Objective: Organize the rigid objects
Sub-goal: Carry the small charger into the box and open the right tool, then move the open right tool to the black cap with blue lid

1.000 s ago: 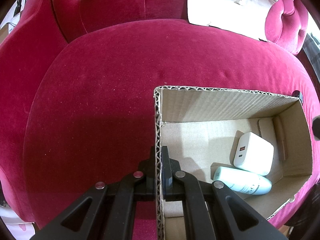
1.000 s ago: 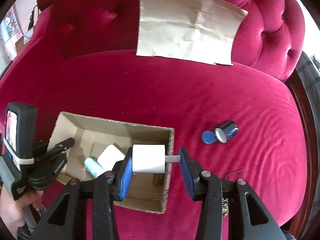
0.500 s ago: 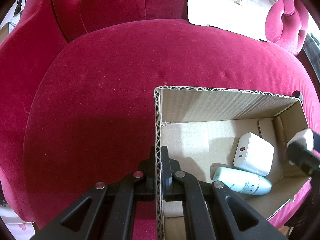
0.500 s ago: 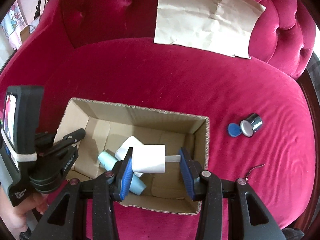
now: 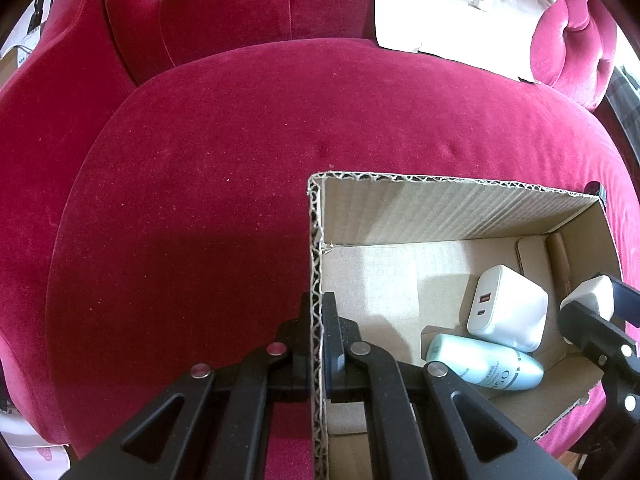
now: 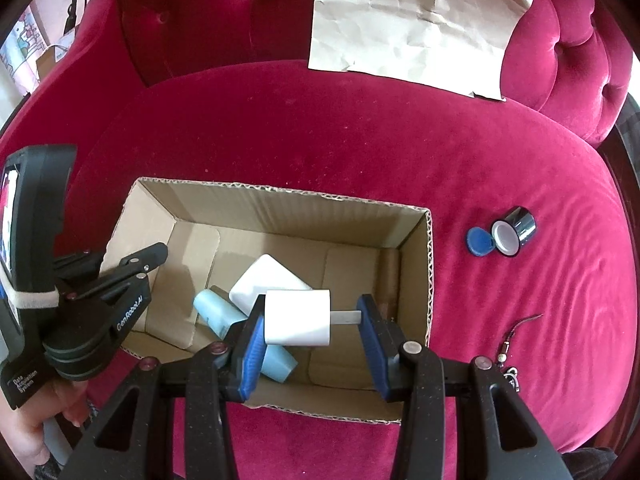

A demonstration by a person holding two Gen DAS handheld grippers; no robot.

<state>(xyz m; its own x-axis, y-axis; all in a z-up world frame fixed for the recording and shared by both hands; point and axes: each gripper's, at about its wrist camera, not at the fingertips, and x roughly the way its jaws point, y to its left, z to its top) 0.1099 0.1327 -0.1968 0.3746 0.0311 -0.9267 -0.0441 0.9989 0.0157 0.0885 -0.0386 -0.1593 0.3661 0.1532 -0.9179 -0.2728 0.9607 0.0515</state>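
Open-topped cardboard box (image 6: 280,204) on the red sofa seat (image 6: 360,140), free from above. Inside, right half of the floor bare; left half taken by a white charger (image 6: 268,280) lying across a pale blue bottle (image 6: 218,312). Left wall blocked by the left tongs (image 5: 316,336), clamped on its rim. Right tongs (image 6: 312,320) with a white plug (image 6: 298,318) over the middle. Outside to the right: wide bare velvet, broken by a blue cap (image 6: 480,240), a tape roll (image 6: 514,230) and a small wire (image 6: 520,324).
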